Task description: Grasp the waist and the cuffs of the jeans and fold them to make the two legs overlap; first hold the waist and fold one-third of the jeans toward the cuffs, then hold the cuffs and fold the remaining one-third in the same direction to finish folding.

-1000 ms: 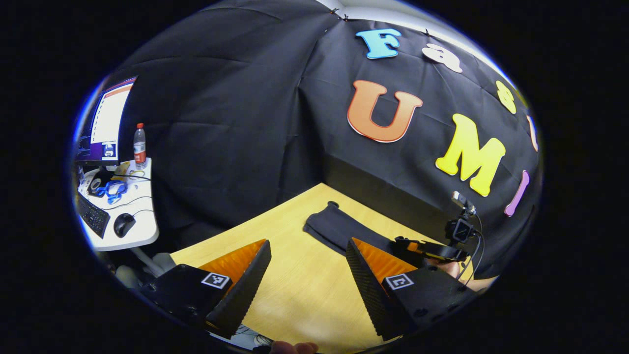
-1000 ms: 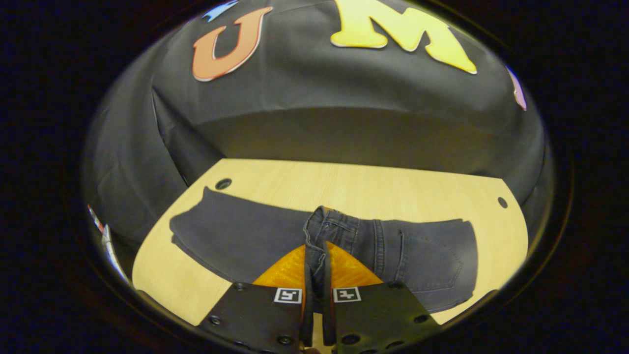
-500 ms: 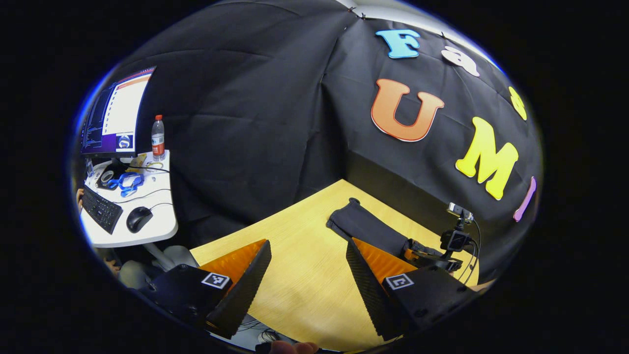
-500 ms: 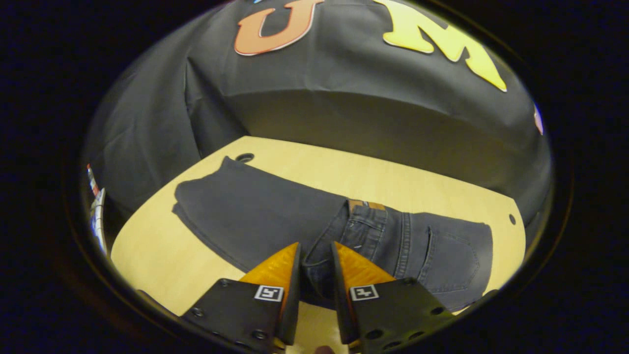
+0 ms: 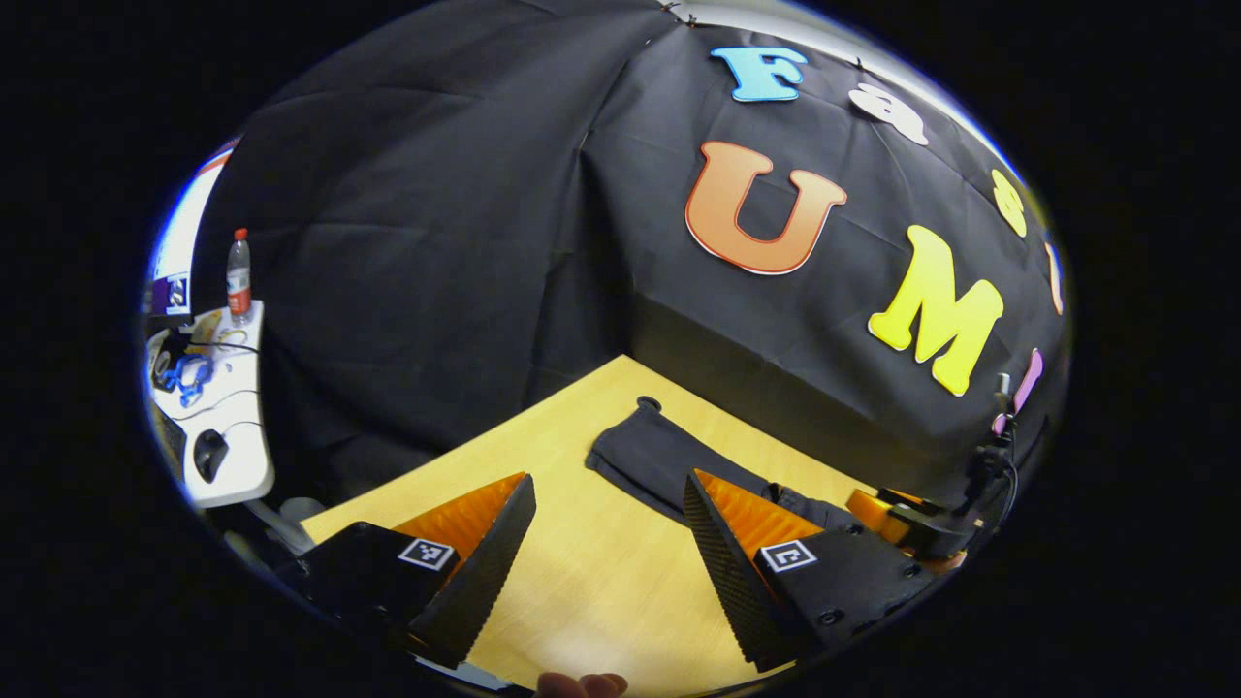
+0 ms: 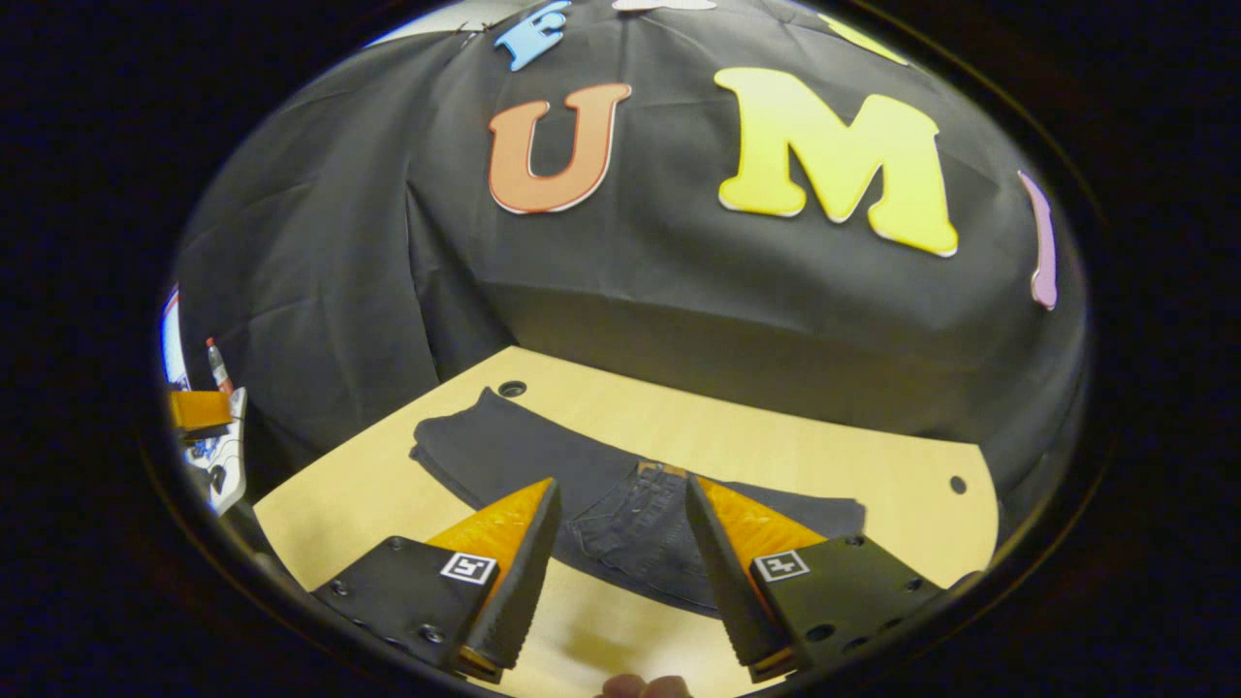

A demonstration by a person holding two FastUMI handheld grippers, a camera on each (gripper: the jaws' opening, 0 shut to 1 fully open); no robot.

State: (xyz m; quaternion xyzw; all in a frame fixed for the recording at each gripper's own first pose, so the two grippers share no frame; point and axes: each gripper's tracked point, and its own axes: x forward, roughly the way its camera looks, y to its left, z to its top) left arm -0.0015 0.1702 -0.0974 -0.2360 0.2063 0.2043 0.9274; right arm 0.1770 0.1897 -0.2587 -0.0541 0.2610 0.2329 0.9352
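Jeans [image 6: 620, 504] lie flat on the wooden tabletop [image 6: 824, 456], their dark legs running toward its far left corner, where a round hole [image 6: 511, 389] sits just beyond the cuffs. From the right gripper view the waist end, with seams and a small tan patch, lies folded over the legs near the middle, and the right gripper [image 6: 620, 553] hangs above it with jaws spread wide, touching nothing; its fingers cover the garment's near edge. The left gripper view gives the cuff end of the jeans [image 5: 650, 456] by the same hole, the rest cut off behind one finger of the left gripper [image 5: 606, 553], whose jaws also stand wide over bare wood. That view also takes in the other gripper [image 5: 902, 523] at the right rim, hard to make out, and a white side desk [image 5: 228, 427] with a bottle [image 5: 238, 276] and a mouse [image 5: 208, 454] at far left.
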